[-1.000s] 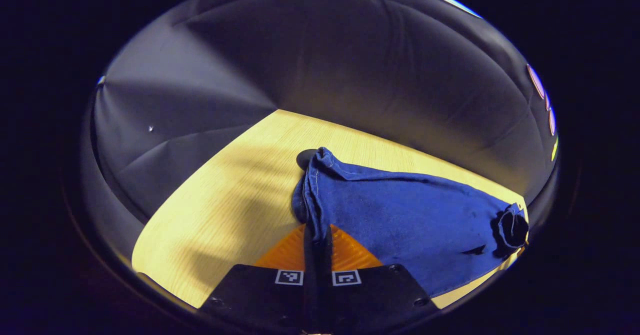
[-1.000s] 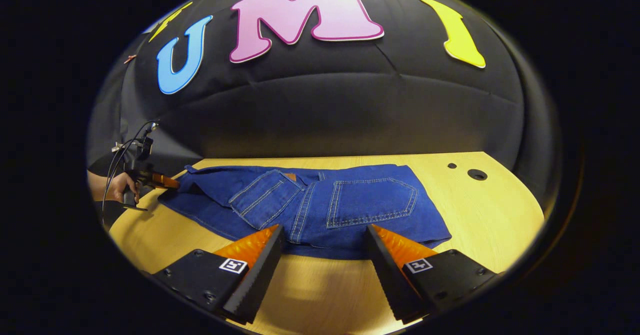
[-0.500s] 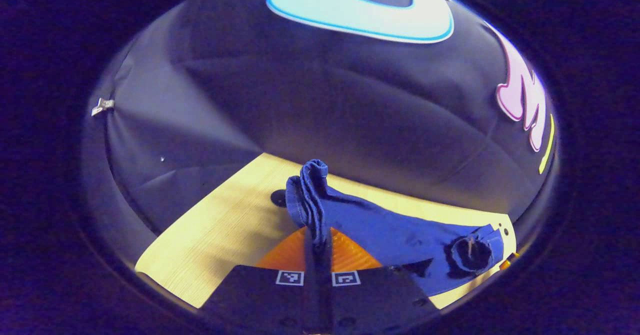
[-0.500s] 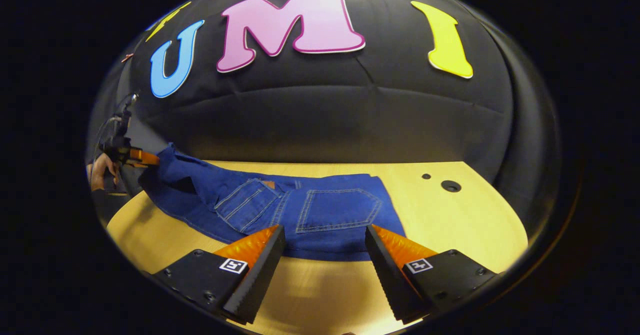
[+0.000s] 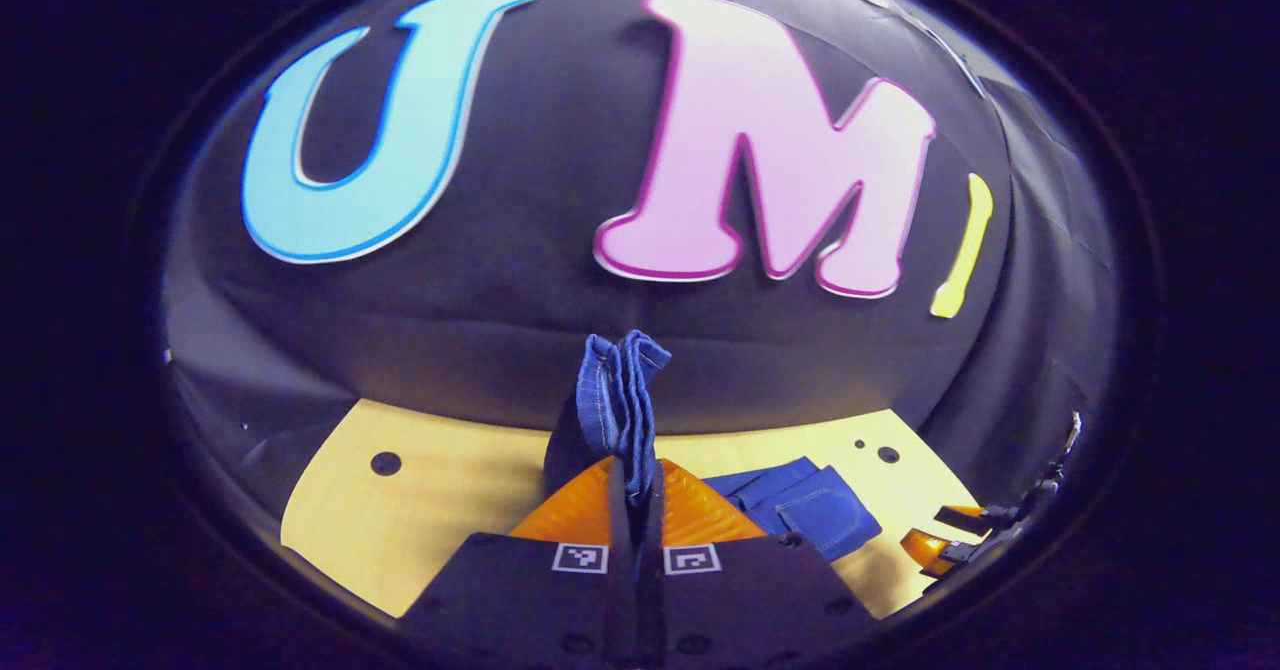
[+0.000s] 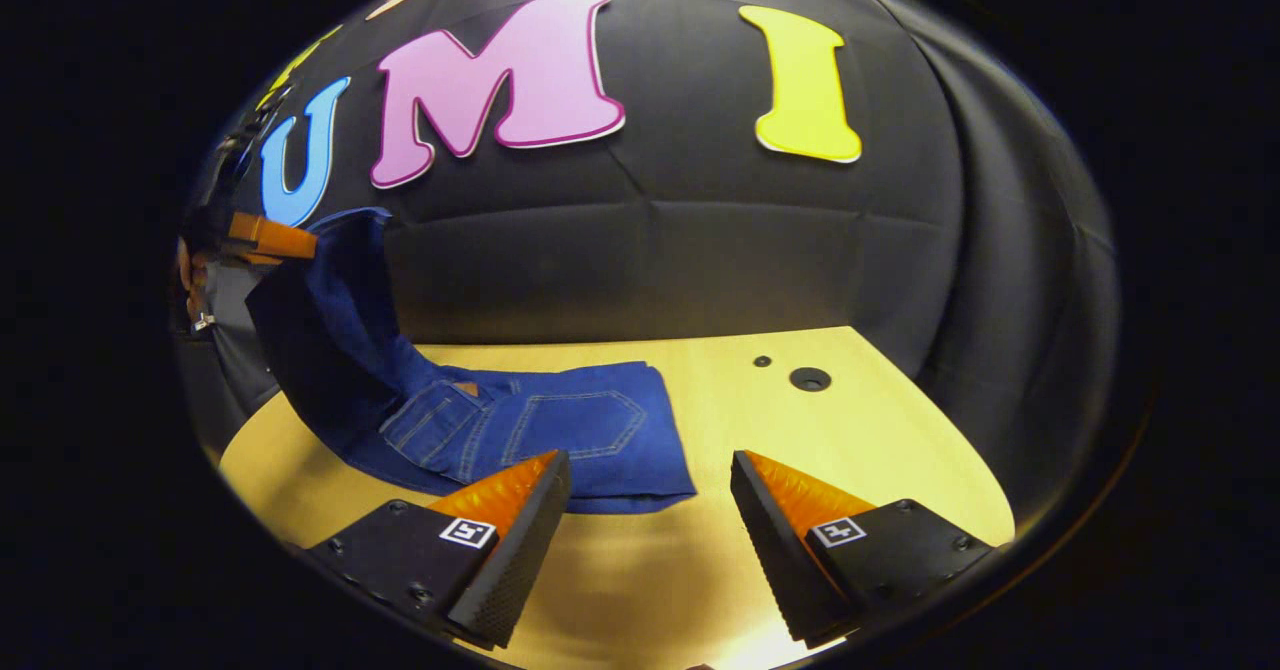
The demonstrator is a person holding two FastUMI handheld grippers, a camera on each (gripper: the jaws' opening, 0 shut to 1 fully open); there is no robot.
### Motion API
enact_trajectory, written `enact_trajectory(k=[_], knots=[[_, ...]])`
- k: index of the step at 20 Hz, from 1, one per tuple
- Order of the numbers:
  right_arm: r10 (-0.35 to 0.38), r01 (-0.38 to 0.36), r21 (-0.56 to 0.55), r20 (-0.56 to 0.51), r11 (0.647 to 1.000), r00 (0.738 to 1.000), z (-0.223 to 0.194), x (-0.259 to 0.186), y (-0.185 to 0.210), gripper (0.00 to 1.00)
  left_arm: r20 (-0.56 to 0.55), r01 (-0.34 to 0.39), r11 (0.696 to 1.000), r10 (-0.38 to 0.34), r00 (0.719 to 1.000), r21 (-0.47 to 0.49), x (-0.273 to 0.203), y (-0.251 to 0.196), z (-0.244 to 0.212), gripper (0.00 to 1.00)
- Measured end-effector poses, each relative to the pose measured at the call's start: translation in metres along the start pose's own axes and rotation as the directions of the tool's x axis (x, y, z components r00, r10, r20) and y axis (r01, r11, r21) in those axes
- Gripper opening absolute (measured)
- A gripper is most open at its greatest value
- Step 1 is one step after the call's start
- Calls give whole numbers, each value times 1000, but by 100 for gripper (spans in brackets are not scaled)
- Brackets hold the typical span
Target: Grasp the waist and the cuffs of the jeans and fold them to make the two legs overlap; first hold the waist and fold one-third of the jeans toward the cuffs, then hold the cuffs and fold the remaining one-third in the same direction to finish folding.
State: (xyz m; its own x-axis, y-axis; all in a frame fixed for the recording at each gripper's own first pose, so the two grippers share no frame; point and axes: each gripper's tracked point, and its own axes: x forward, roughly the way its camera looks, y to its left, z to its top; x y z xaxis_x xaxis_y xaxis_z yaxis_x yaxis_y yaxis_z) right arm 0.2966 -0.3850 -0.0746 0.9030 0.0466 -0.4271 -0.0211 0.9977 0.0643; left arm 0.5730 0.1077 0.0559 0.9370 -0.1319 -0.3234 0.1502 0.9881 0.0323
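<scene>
1. Between the closed fingers of the left tongs point(image 5: 634, 485) stands a bunched blue fold, the cuffs point(image 5: 618, 390), lifted well above the table point(image 5: 450, 480).
2. Jeans point(image 6: 560, 435) rest on the wood at the waist end (back pockets up), the legs rising leftward to the far tongs.
3. Right tongs point(image 6: 650, 495) gape wide, holding nothing, just in front of the denim's near edge.
</scene>
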Motion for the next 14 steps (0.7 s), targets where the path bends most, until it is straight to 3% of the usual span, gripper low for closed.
enact_trajectory(k=[4, 7, 12, 14], knots=[[-36, 36, 24, -14, 999, 999, -4, -19, -31, 98, -75, 88, 996, -85, 994, 31, 35, -112, -25, 6], [-50, 51, 52, -19, 997, 999, -5, -35, -43, 98, -140, 124, 992, -118, 983, 35, 60, -168, -56, 6], [-59, 61, 75, -29, 995, 998, -5, -50, -50, 98, -219, 73, 997, -67, 973, 20, 105, -208, -112, 6], [-56, 59, 82, -34, 995, 998, -6, -54, -51, 98, -252, 90, 995, -75, 965, 49, 113, -222, -135, 13]])
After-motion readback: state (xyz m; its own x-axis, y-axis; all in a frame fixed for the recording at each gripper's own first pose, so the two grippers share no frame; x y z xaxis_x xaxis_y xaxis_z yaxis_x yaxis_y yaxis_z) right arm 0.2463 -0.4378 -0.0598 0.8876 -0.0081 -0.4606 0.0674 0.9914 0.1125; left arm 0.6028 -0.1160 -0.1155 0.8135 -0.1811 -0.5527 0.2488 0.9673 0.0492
